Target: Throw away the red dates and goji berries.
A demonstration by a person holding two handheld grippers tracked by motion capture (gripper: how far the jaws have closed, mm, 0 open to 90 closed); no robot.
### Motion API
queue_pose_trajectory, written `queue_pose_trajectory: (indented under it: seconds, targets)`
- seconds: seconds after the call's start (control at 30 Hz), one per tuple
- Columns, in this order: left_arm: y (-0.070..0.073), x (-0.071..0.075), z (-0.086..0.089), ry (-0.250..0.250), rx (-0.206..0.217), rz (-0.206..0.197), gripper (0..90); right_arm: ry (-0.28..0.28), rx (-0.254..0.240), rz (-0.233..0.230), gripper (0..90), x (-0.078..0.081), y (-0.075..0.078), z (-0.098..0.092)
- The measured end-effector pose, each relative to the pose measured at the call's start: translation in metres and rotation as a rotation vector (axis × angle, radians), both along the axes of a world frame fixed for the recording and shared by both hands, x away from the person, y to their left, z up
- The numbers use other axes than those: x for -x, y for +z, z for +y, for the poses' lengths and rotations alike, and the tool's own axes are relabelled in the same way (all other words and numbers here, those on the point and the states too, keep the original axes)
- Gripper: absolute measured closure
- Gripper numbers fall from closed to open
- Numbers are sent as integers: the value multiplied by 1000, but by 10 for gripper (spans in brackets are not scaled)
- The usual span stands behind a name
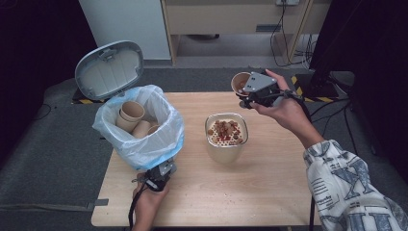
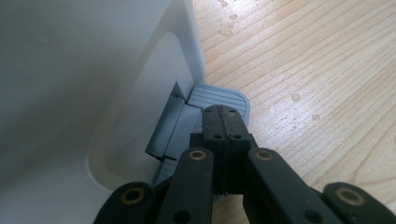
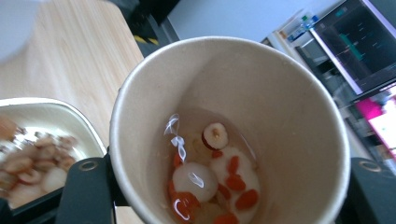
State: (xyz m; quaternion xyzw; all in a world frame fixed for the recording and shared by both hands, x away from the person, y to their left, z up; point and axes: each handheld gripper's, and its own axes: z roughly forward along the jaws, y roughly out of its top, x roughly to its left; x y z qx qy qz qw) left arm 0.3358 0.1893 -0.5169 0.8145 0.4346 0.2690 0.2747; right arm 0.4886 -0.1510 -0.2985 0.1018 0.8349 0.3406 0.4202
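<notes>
A white pedal bin [image 1: 139, 120] lined with a pale blue bag stands on the left of the wooden table [image 1: 269, 192], with its grey lid [image 1: 109, 70] tipped open. Several brown paper cups [image 1: 131, 113] lie inside. My left gripper [image 1: 162, 172] is shut at the foot of the bin, its tips [image 2: 223, 122] resting on the grey ribbed pedal [image 2: 219, 95]. My right gripper [image 1: 255, 91] is shut on a brown paper cup [image 1: 239, 82], held above the table's far right. The cup [image 3: 280, 93] holds clear liquid, red berries and pale pieces.
A cream strainer tub [image 1: 226, 132] with brown and red food bits stands mid-table, just left of the held cup, where its rim [image 3: 70, 109] also shows. Water drops dot the wood near the pedal. A cabinet, cables and striped floor tape lie beyond the table.
</notes>
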Motion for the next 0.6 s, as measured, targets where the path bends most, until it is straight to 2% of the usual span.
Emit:
queue_pose_trajectory:
  seconds: [0.17,0.3,0.37,0.6]
  targets:
    - [-1,0,-1,4,14,-4,896,9,45,-37,328,0,-3,1]
    - [-1,0,-1,3,16,-4,896,26,62,-57,327,-1,-6,2]
    - [0,0,0,0,3,1,896,35,62,-67,328,-1,-4,3]
    - [0,0,0,1,3,-1,896,53,90,-98,327,3,1,7]
